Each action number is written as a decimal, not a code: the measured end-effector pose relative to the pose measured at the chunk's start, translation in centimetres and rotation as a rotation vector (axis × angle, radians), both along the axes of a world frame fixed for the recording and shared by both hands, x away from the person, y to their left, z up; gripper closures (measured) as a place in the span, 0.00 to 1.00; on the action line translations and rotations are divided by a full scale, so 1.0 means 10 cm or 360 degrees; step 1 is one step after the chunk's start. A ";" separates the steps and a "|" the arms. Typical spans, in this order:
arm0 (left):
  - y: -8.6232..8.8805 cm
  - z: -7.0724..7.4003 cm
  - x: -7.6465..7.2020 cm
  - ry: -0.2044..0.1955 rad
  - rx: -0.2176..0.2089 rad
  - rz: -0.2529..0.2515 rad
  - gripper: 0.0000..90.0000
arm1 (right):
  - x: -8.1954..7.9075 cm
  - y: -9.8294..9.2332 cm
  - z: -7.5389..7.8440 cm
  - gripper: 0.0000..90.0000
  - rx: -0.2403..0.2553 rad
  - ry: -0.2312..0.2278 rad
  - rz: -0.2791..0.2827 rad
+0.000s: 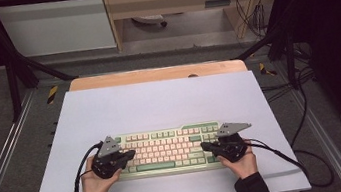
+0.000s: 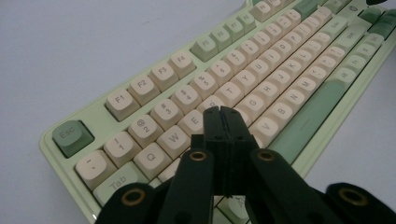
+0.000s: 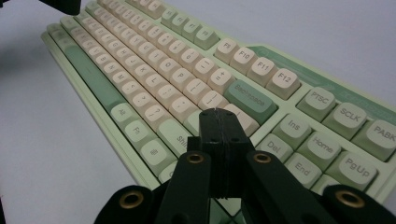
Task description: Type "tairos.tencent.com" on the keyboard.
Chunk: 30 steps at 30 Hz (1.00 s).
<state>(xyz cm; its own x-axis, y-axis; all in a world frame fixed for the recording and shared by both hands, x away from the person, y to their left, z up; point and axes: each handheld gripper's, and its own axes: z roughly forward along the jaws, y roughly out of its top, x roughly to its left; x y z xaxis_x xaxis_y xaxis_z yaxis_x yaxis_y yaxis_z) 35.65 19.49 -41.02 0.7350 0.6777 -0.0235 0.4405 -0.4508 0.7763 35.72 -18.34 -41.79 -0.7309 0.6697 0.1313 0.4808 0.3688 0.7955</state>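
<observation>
A pale green keyboard [image 1: 168, 151] with cream and green keys lies on a white sheet near the table's front edge. My left gripper [image 1: 130, 155] hovers over its left end, jaws shut together with nothing between them. In the left gripper view the left gripper's tips [image 2: 222, 111] sit above the keyboard [image 2: 261, 56] around the letter keys right of W. My right gripper [image 1: 204, 146] is over the keyboard's right end, also shut and empty. In the right gripper view its tips [image 3: 217, 112] hang just below the green Backspace key [image 3: 251, 98] of the keyboard [image 3: 140, 65].
The white sheet [image 1: 159, 102] covers a wooden table [image 1: 155, 74]. Black cables [image 1: 288, 157] trail from the grippers across the sheet and off the right side. Metal frame legs [image 1: 12, 83] and more cables [image 1: 302, 77] stand beyond the table's edges.
</observation>
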 end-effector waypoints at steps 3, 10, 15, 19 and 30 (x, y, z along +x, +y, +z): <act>-0.04 0.00 0.02 0.0002 0.0001 -0.0004 1.00 | -0.01 -0.03 -0.01 1.00 -0.0007 -0.0001 -0.0005; -0.20 0.00 0.07 0.0010 0.0012 -0.0031 1.00 | -0.03 -0.05 0.00 1.00 -0.0011 -0.0011 -0.0003; -0.33 0.00 0.13 0.0013 0.0017 -0.0045 1.00 | -0.03 -0.05 0.00 1.00 -0.0007 -0.0021 -0.0005; -0.40 -0.02 0.17 0.0017 0.0027 -0.0035 1.00 | -0.04 -0.05 0.00 1.00 -0.0007 -0.0021 -0.0004; -0.46 -0.10 0.27 0.0034 0.0062 0.0007 1.00 | -0.03 -0.04 -0.01 1.00 -0.0007 -0.0016 -0.0004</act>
